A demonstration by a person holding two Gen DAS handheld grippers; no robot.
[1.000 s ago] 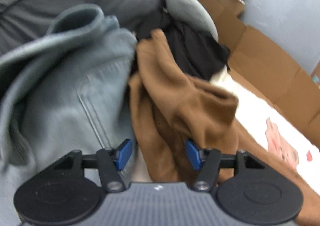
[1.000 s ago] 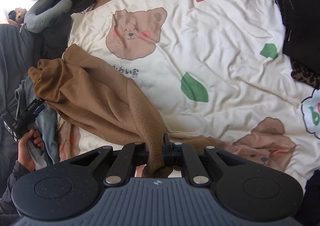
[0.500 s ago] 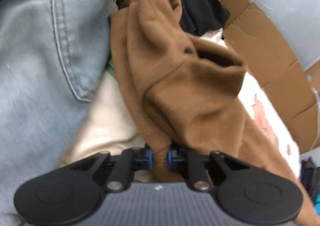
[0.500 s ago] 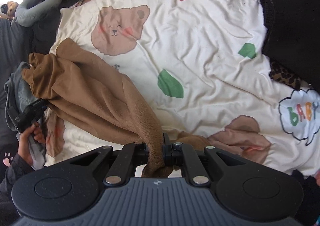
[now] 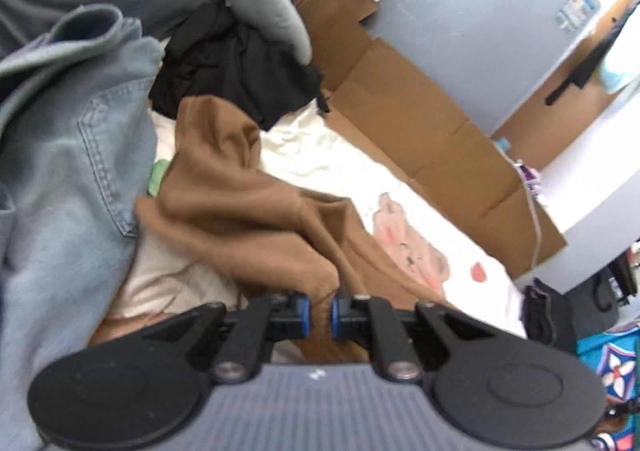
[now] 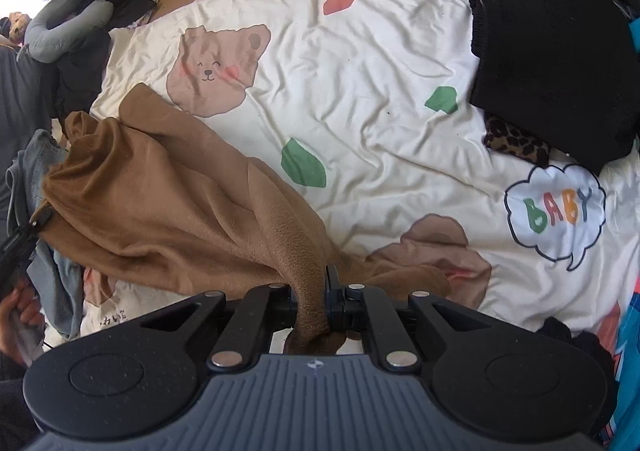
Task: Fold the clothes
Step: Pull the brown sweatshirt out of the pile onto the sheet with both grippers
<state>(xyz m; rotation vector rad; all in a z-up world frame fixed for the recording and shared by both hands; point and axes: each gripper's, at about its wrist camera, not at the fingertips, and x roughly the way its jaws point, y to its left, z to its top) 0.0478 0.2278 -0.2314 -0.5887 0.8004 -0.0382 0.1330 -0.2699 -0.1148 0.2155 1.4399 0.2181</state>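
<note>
- Left wrist view, nearest: the left claw (image 5: 316, 311) has its blue pads closing on a bunched fold of the brown garment (image 5: 248, 203), with the cloth pinched between them.
- Just left of that garment lie light blue jeans (image 5: 68, 179), a back pocket showing.
- Beyond the brown cloth sit a black garment (image 5: 236, 71) and a grey cushion (image 5: 268, 7), with flattened cardboard (image 5: 420, 123) along the far edge of the bed.
- Right wrist view, nearest: the right claw (image 6: 326, 299) is clamped narrow on another edge of the brown garment (image 6: 168, 203), which hangs through the pads.
- From there the garment spreads leftward across the cream bear-print sheet (image 6: 360, 63).
- At the left edge, a hand (image 6: 22, 307) holds the other tool.
- Far right, a black knit garment (image 6: 548, 51) rests on the sheet over a leopard-print piece (image 6: 516, 143).
</note>
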